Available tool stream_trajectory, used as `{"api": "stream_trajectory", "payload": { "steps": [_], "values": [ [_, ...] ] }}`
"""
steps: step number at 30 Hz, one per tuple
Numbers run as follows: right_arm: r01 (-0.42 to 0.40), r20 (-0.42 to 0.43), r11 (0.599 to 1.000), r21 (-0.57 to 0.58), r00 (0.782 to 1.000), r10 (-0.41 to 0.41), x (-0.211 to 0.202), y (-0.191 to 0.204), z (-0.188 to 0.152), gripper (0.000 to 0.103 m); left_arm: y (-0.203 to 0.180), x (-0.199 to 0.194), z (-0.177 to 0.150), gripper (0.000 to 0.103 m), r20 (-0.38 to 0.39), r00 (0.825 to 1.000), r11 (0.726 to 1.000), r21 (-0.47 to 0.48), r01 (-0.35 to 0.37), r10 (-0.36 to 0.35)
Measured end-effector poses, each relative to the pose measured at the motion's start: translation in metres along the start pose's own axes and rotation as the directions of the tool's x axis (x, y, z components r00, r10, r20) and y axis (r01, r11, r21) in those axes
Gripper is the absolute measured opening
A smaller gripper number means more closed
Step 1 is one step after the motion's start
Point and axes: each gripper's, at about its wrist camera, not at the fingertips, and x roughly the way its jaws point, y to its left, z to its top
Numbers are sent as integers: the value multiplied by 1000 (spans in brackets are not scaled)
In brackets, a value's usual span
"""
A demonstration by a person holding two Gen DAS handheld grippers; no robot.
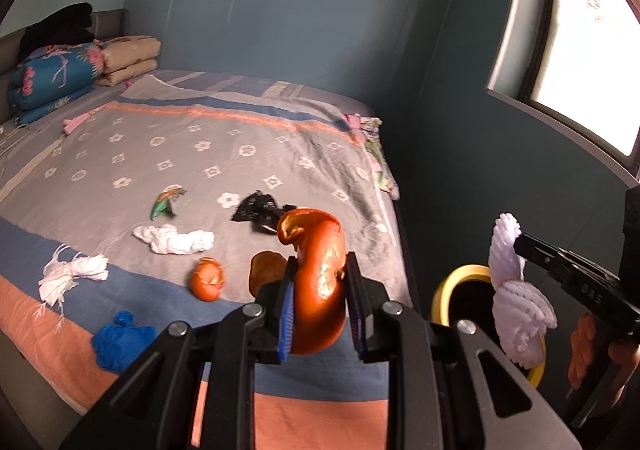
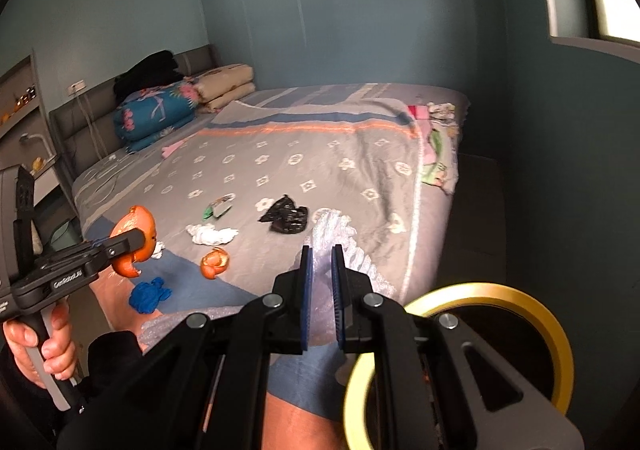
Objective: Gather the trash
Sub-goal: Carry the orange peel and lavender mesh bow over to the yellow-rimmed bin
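two grippers hold trash: left gripper [image 1: 320,302] pinches orange peel [image 1: 320,278], right gripper [image 2: 320,298] pinches foam net [image 2: 340,242], beside the yellow-rimmed bin [image 2: 520,302] by the bed [image 1: 280,122] edge.

Glossy orange peel [image 1: 320,282], ribbed white foam netting [image 1: 516,290], matt printed cotton bedspread [image 1: 224,154]

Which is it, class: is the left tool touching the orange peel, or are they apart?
Touching. In the left wrist view the left tool has both pads pressed against the orange peel, lifting it off the bed.
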Motion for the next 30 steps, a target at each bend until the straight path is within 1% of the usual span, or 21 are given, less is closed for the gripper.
{"api": "stream_trajectory", "payload": {
  "steps": [4, 10, 12, 17, 23, 26, 30],
  "values": [
    [33, 13, 999, 27, 999, -33, -11, -16, 0, 9, -23, 0, -2, 21, -9, 1000, 999, 45, 26, -25],
    [112, 12, 991, 75, 994, -113, -23, -42, -1, 9, -53, 3, -4, 22, -26, 997, 993, 84, 78, -76],
    [122, 14, 988, 97, 992, -124, -26, -51, -2, 10, -61, 5, -5, 22, -32, 995, 992, 83, 98, -96],
    [163, 13, 979, 120, 986, -165, -28, -69, -6, 10, -78, 11, -8, 22, -50, 990, 987, 83, 138, -135],
    [211, 17, 968, 133, 976, -215, -29, -86, -14, 10, -104, 19, -10, 22, -77, 982, 978, 107, 177, -170],
    [219, 5, 964, 151, 975, -222, -25, -97, -17, 10, -113, 24, -13, 22, -90, 978, 973, 121, 197, -187],
    [238, -9, 958, 161, 971, -240, -21, -107, -22, 10, -125, 35, -19, 22, -126, 972, 967, 135, 217, -200]
  ]
}}
